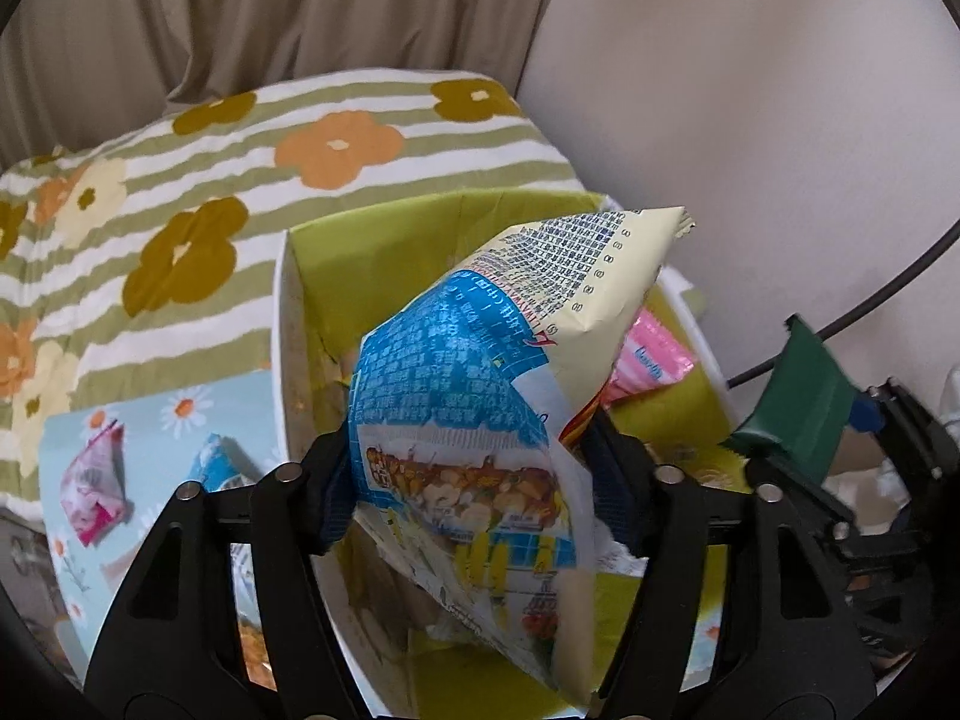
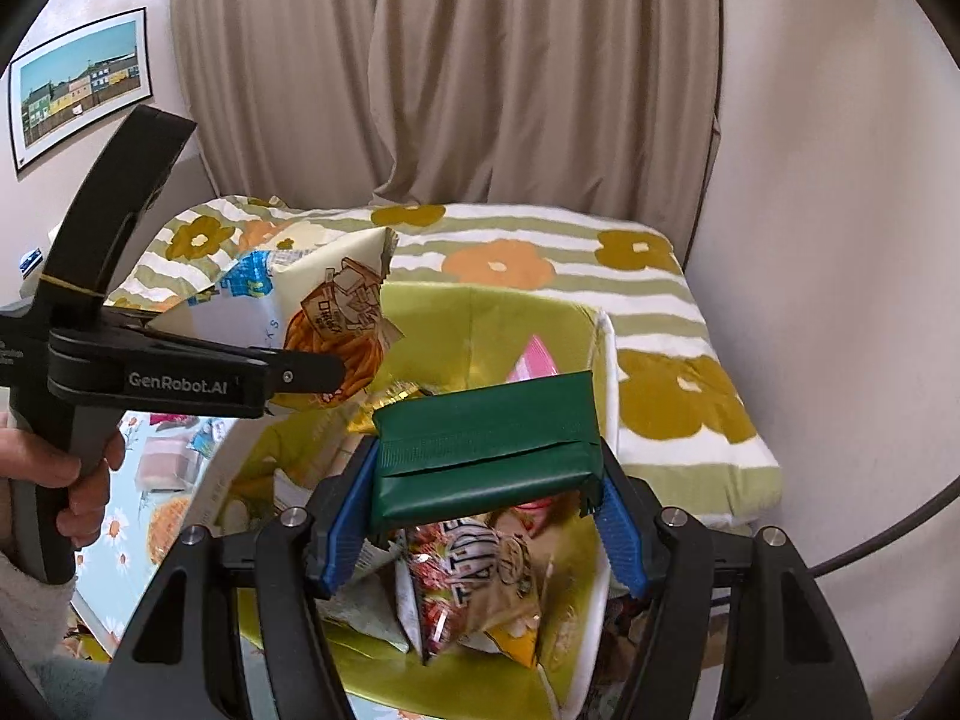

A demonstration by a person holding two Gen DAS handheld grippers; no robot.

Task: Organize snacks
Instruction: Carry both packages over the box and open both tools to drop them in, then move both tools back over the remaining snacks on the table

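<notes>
A cream and blue snack bag (image 1: 468,420) stands between the fingers of my left gripper (image 1: 474,462), over a green-lined box (image 1: 279,330). The jaws stand apart and the bag fills the gap loosely; its lower end is blurred. From the right wrist view, the left gripper (image 2: 336,372) holds the same bag (image 2: 336,300) over the box's (image 2: 609,360) left side. My right gripper (image 2: 486,462) is shut on a dark green packet (image 2: 486,450), blue pads pressing both ends, above the box. That packet (image 1: 798,414) also shows at the right of the left wrist view.
Several snack bags (image 2: 474,576) and a pink packet (image 2: 534,360) lie in the box. It sits on a floral striped bedcover (image 1: 240,180) by the wall. A daisy-print mat (image 1: 144,420) to the left carries a pink packet (image 1: 96,492). A hand (image 2: 84,480) grips the left handle.
</notes>
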